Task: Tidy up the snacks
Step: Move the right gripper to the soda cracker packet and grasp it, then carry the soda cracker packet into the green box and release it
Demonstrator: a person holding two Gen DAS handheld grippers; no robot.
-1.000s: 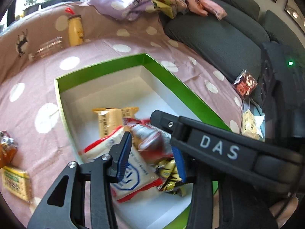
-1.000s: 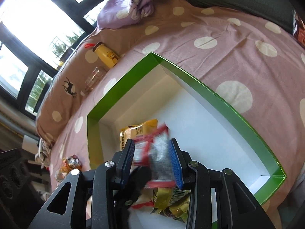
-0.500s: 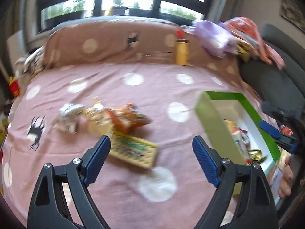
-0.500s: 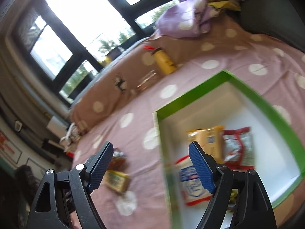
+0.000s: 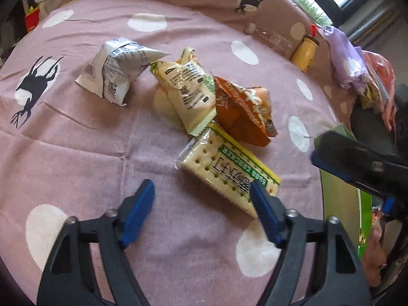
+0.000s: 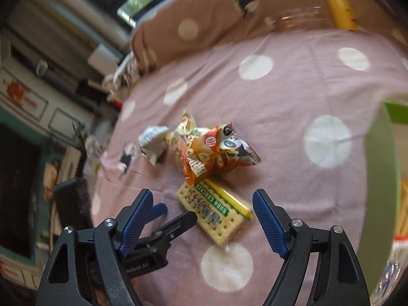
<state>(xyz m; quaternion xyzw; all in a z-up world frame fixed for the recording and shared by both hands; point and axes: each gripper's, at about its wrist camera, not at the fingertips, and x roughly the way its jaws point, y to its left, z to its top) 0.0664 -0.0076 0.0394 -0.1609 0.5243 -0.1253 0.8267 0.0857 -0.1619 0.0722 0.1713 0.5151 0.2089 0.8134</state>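
- Four snacks lie loose on the dotted surface (image 5: 76,153): cracker pack (image 5: 227,170), orange bag (image 5: 244,112), cream packet (image 5: 186,94), white packet (image 5: 117,71). The box (image 5: 336,193) stands just to their right.
- Left tool (image 5: 201,204) hovers with fingers apart and empty, one blue pad over the cracker pack's near end; right tool (image 6: 204,216) is likewise spread and empty above the same pack.
- Both tools aim at one pack, so they may collide.
- Lying flat, the pack could slide away under closing pads.
- Its far end touches the orange bag and cream packet; lifting may drag them along.
- Crackers could crack if squeezed hard.
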